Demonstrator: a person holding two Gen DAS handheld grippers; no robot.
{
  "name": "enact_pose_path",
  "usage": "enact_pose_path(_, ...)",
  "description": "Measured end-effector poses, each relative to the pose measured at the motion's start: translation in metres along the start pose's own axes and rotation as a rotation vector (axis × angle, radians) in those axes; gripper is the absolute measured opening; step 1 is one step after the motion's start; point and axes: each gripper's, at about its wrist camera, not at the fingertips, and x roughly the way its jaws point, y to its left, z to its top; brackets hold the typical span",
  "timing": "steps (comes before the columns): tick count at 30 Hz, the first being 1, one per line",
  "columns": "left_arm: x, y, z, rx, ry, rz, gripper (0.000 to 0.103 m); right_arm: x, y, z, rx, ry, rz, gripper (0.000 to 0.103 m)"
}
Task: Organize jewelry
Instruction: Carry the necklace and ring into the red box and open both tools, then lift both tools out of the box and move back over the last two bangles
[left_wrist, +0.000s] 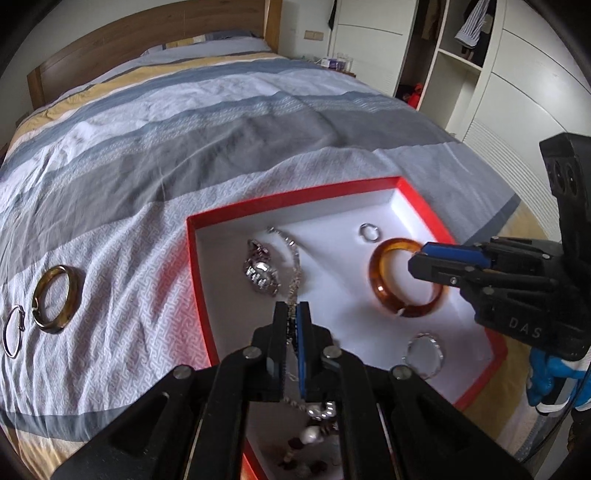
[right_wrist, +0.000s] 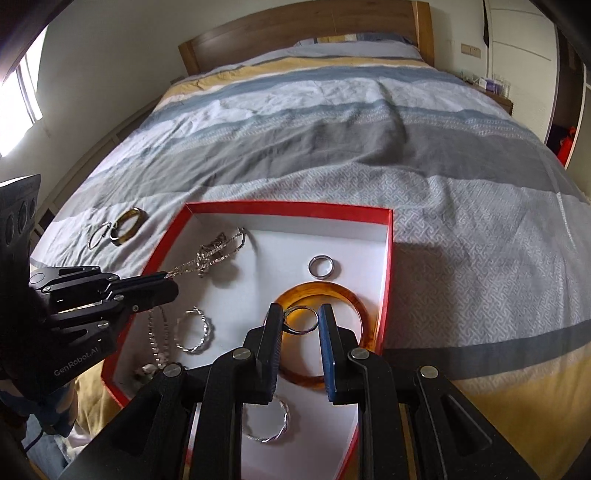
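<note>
Bed (left_wrist: 184, 122) carries red box (right_wrist: 288, 208); left gripper (left_wrist: 291, 314) pinches chain (right_wrist: 207, 258), right gripper (right_wrist: 299, 317) clamps small ring (right_wrist: 301, 320). Next: release both inside, then fetch bangle (left_wrist: 55, 299) at 9 o'clock.

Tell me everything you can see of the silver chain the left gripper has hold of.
The silver chain is a thin, sparkly metal-looking necklace. The left gripper is shut on it between its fingertips. Beyond the grip it runs across the white floor of the red box to a bunched loop near the far left corner. Behind the grip it hangs down to a cluster with pale beads.
</note>
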Motion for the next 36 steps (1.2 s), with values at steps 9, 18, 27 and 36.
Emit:
enact_pose_path(9,0.015,0.004,-0.013,-0.024,0.034,0.013,0.005,0.021,0.003,-0.003,-0.075,0.056,-0.061,0.020)
enact_pose_path(18,0.013,0.008,-0.011,-0.061,0.041,-0.014,0.012,0.021,0.006,-0.003,-0.084,0.077,-0.084,0.019)
enact_pose_path(27,-0.027,0.000,-0.006,-0.046,-0.007,-0.030,0.024,-0.004,0.008,-0.004,-0.057,0.071,-0.106,0.021)
enact_pose_path(36,-0.106,0.004,-0.026,-0.074,-0.095,-0.025,0.025,-0.082,0.031,-0.010,-0.021,-0.022,-0.106,0.026)
